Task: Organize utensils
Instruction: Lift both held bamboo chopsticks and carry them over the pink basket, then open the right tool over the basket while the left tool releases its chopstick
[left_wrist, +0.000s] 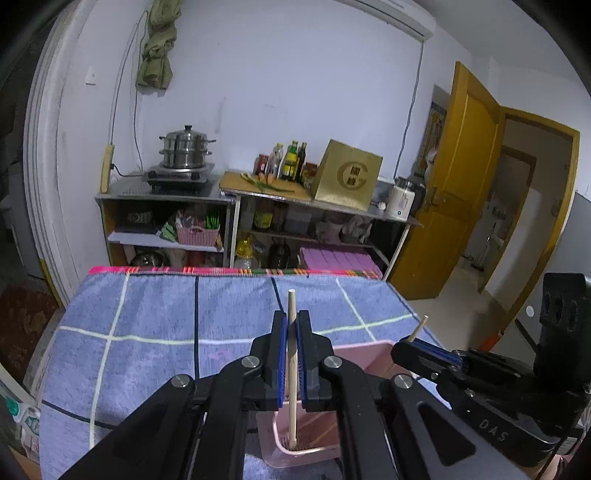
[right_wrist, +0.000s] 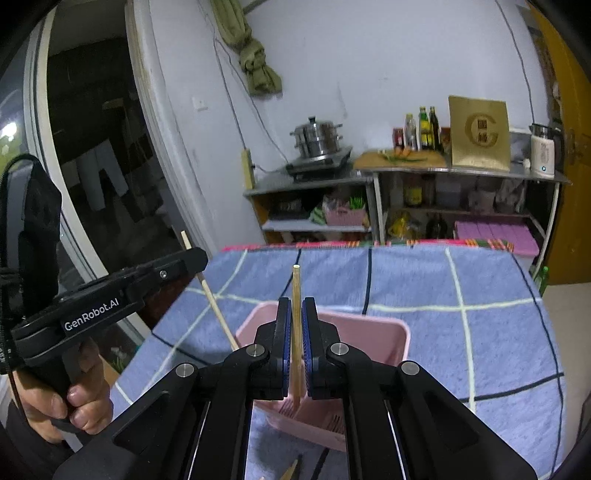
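My left gripper is shut on a wooden chopstick, held upright with its lower end inside the pink plastic holder. My right gripper is shut on a second wooden chopstick, also upright, its tip down inside the same pink holder. The left gripper and its chopstick show at the left of the right wrist view. The right gripper and its chopstick show at the right of the left wrist view.
The holder stands on a blue checked cloth over a table. More utensil tips lie on the cloth by the holder's near side. Metal shelves with a steamer pot, bottles and a gold box stand behind. A yellow door is at the right.
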